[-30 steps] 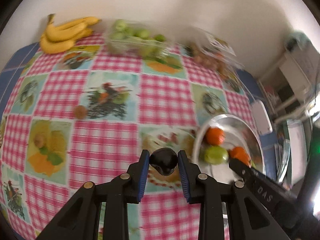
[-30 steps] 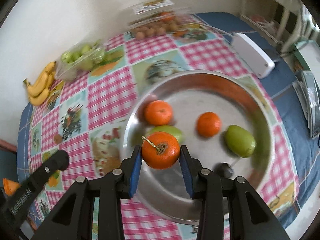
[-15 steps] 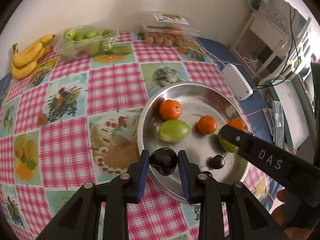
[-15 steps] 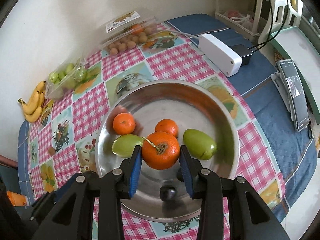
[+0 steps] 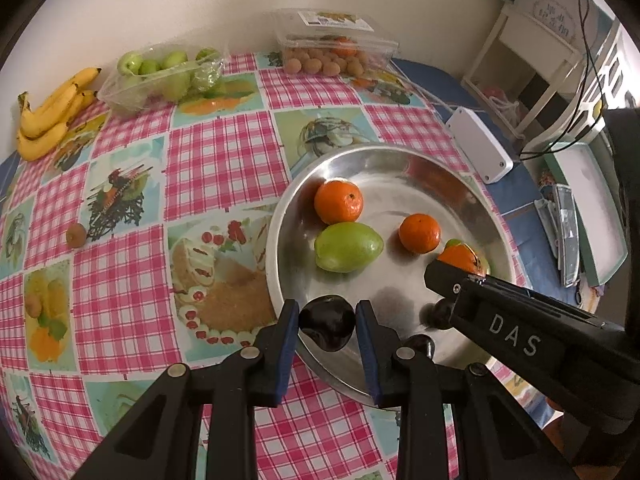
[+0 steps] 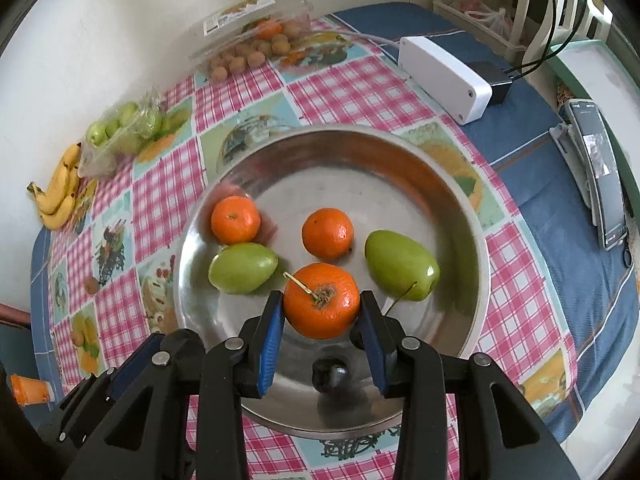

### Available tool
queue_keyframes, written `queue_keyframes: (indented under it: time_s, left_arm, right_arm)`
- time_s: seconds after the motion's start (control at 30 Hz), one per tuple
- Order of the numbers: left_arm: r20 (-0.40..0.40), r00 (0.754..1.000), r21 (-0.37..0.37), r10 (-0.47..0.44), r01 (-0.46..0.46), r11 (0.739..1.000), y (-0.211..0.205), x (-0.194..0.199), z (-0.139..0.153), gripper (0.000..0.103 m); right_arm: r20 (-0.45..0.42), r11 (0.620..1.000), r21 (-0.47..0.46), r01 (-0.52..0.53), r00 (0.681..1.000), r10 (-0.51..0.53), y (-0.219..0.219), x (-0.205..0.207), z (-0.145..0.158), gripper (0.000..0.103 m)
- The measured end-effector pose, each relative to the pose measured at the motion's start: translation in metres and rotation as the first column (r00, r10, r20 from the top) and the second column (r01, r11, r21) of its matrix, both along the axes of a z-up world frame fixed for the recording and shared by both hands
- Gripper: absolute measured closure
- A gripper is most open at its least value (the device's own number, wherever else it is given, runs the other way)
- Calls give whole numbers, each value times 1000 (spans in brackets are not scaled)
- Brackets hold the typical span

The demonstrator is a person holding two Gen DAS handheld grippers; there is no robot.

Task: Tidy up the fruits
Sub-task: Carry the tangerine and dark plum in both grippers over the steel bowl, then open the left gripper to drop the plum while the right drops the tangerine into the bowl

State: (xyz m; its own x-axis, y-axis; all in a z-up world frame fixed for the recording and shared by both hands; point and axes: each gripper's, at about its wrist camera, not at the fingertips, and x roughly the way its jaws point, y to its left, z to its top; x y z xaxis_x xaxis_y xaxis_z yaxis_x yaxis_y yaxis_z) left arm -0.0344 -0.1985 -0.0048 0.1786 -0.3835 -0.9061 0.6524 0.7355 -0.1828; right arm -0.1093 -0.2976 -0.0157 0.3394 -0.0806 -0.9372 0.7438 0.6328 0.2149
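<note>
Fruit for sorting, spread over a checked tablecloth (image 5: 224, 168) and a round metal dish (image 6: 460, 208). Dark, glossy plum (image 5: 327, 328), almost black, clamped between the blue pads of the left gripper (image 5: 327, 330), just above the near rim of the dish. Stemmed tangerine (image 6: 322, 300), bright orange, rough brown stem scar with a thin pale twig sticking out, pinched between the blue pads of the right gripper (image 6: 322, 312), over the near half of the dish.

Inside the dish: two smaller tangerines, one at the left (image 6: 235, 219), one near the middle (image 6: 327, 233); two smooth green oval fruits, one at the left (image 6: 243, 267) just beside the left tangerine, one at the right (image 6: 400, 265) with a thin stalk. Also a small dark round fruit (image 6: 330, 374) on the dish floor below the held tangerine.

Along the wall, well apart from the dish: bunch of yellow bananas (image 5: 48, 112), clear tray of green fruits (image 5: 164, 76), clear lidded box of small tan fruits (image 5: 332, 52). Single small brown fruit (image 5: 76, 235) alone on the cloth at the left. White box (image 6: 444, 78) on the blue cover beside the cloth.
</note>
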Motion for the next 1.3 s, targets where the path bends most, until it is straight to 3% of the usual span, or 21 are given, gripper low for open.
queue_keyframes:
  time_s: [0.83, 1.0, 1.3]
  left_arm:
    - [-17, 1000, 48, -12, 13, 999, -7, -1, -17, 71]
    - [-18, 1000, 45, -10, 11, 999, -8, -1, -16, 57]
    - [-4, 1000, 14, -7, 7, 1000, -5, 0, -3, 56]
  right_arm:
    - [-41, 999, 11, -30, 999, 30, 3, 9, -11, 63]
    - [-31, 999, -4, -48, 998, 48, 6, 11, -6, 60]
    - [10, 999, -37, -34, 999, 34, 5, 6, 9, 59]
